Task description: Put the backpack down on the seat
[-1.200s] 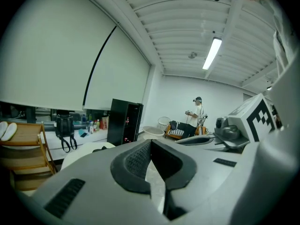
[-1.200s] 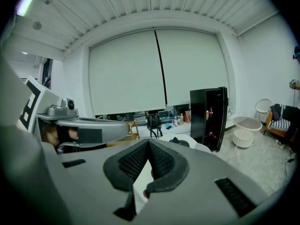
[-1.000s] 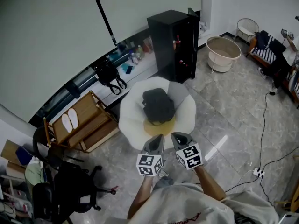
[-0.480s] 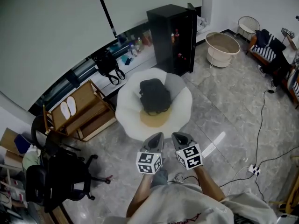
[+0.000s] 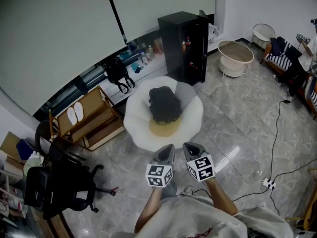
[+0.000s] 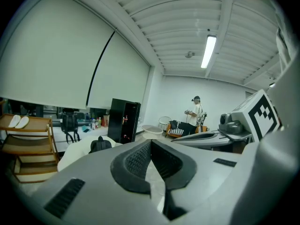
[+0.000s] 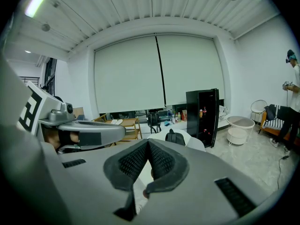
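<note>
- Head view puts your left gripper (image 5: pixel 168 148) and right gripper (image 5: pixel 190 146) side by side low in the middle. They are near each other but apart, and both point toward the seat (image 5: pixel 136 125) without reaching it.
- Left gripper view shows your jaws pressed together along their ribbed pads, with nothing between them.
- Right gripper view shows those jaws pad to pad as well, and nothing is pinched there either.
- You hold nothing. The dark backpack (image 5: pixel 164 104) lies on the white, petal-edged seat, toward its back, and neither gripper touches it.
- A yellow cushion (image 5: pixel 165 129) lies on the seat on your side of the backpack and seems to touch it.
- A black cabinet (image 5: pixel 185 43) stands just behind the seat, and a wooden rack (image 5: pixel 89 123) stands to its left.
- Your hands are hidden under the marker cubes in the head view, so only your forearms show.
- In both gripper views the jaw bodies cover the lower seat and the backpack's base, and only the backpack's top rises above them.
- You cannot make out the backpack's straps in any view.
- A dark bag (image 5: pixel 118 73) sits by the window ledge, but you cannot tell whether it hangs or stands.
- In the right gripper view a person (image 7: pixel 293 102) at the far right is cut off by the picture's edge.
</note>
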Available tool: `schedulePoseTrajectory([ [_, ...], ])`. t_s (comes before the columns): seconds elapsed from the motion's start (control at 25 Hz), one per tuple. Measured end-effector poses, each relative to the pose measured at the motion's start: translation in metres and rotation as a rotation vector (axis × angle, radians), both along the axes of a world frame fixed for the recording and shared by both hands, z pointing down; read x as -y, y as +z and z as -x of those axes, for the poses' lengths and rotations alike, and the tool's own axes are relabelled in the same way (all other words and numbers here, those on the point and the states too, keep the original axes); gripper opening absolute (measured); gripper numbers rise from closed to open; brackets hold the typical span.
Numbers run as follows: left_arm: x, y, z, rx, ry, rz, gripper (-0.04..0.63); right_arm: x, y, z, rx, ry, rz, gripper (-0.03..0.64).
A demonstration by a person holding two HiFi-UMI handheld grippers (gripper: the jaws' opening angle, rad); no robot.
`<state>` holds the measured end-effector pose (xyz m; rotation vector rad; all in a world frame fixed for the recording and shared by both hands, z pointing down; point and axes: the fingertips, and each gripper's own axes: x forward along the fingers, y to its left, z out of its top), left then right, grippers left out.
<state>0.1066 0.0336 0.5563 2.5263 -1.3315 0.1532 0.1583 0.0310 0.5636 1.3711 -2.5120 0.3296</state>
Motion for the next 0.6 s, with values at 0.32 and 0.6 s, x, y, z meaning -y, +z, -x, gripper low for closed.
schedulePoseTrajectory([
  [0.32, -0.013, 0.000, 0.005, 0.003, -0.003, -0.005, 0.031, -0.011, -0.007, 0.009, -0.004, -0.012, -0.026, 0.026],
  [0.6, -0.019, -0.001, 0.007, -0.001, -0.003, -0.005, 0.031, -0.017, -0.010, 0.018, -0.023, -0.032, -0.041, 0.026],
])
